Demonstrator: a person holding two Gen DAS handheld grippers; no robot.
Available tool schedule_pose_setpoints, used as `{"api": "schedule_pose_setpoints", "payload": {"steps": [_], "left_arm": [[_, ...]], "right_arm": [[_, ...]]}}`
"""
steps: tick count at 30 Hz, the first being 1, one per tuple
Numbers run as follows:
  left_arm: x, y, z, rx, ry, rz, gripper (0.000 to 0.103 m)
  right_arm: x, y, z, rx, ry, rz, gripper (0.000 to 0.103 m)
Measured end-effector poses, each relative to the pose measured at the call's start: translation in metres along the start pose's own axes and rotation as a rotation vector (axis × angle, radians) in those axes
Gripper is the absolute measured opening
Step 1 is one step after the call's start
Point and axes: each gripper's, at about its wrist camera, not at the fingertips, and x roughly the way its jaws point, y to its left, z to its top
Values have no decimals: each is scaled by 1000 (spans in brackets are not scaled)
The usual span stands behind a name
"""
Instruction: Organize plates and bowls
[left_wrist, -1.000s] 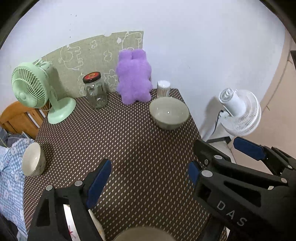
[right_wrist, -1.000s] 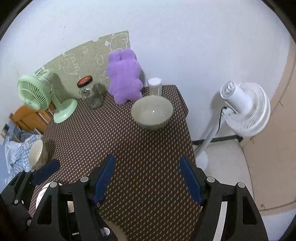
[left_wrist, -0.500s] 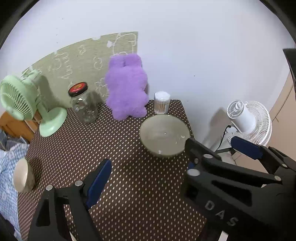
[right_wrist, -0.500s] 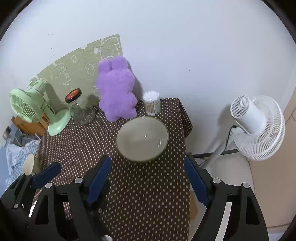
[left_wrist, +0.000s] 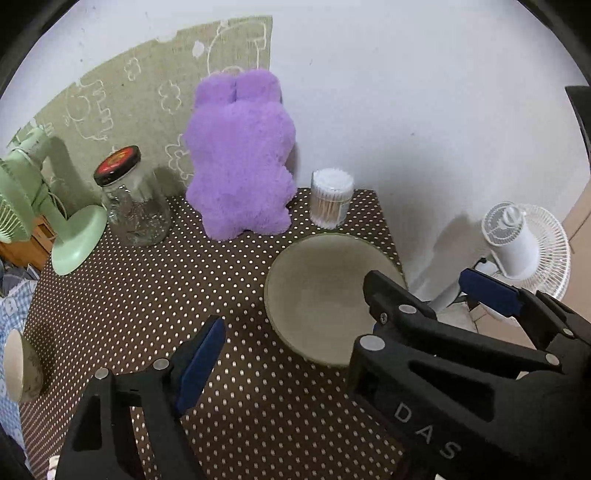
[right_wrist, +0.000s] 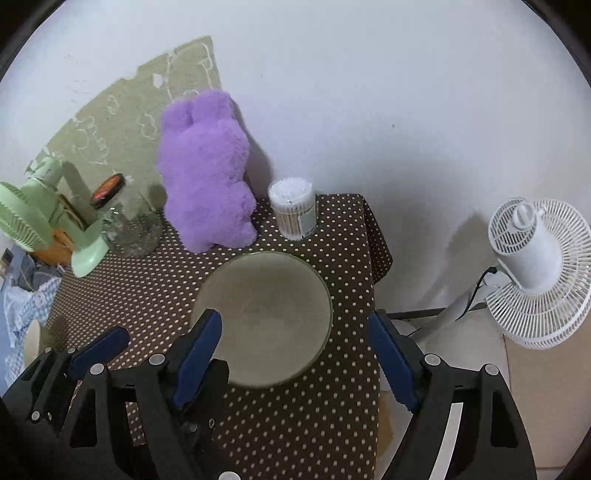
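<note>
Both jaws open, empty; right gripper (right_wrist: 295, 354) straddling grey-green ceramic bowl (right_wrist: 264, 317). Possibly clipping rim with left gripper (left_wrist: 291, 354), skidding bowl off desk (right_wrist: 354, 240) edge.

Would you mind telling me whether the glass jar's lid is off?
No, the glass jar stands beside the purple plush with its dark lid on.

Glazed ceramic bowl (right_wrist: 266, 317); fuzzy plush toy (right_wrist: 205, 173); glass jar (left_wrist: 133, 206).
</note>
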Motion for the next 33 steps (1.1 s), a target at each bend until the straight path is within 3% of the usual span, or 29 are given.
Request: {"api": "schedule_pose_setpoints", "payload": {"steps": [7,11,12,19,24,33], "left_arm": [[39,5,6,9,15,28,82],[59,6,9,10,33,31,73],[62,6,9,12,36,27,70],[86,5,9,15,75,26,40],[92,5,9,12,85,31,33],[98,6,13,4,100,38,29]], "right_arm": [[39,5,5,-12,24,-26,84],[57,1,4,3,42,-32,83],[59,0,4,6,44,-33,82],[82,-7,4,40,91,-27,45],[88,-7,3,35,97,-44,38],[91,-10,4,49,111,-42,37]]}}
